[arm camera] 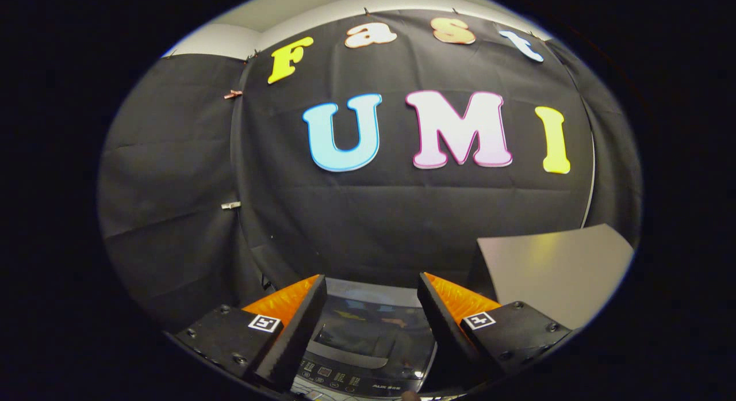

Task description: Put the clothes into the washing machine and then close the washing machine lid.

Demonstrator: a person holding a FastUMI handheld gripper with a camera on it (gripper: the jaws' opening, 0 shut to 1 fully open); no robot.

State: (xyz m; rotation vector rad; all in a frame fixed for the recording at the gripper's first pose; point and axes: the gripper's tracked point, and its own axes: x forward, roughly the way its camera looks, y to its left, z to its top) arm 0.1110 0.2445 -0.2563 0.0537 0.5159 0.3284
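**Open gripper held above the washing machine**

The gripper [372, 309] is nearest the camera, its two fingers spread well apart with nothing between them. Through the gap, just below and ahead of the fingers, sits the washing machine [368, 355], seen from above: a control panel [345, 381] with small buttons on the near edge, and beyond it the lid [368, 332], a dark glossy panel that appears to lie flat over the tub, though that is hard to confirm. No clothes can be made out here, so whether they are already inside cannot be told.

The lid looks stiff, smooth and probably slippery; a pinch on a bare face would likely slide, so its front lip or handle recess near the panel seems the better hold. Clothes, by contrast, would be soft and light, best pinched at a bunched fold.

Beside the right finger lies a grey flat board [552, 268]. Behind everything hangs the black cloth wall [172, 188], with pale ceiling above.
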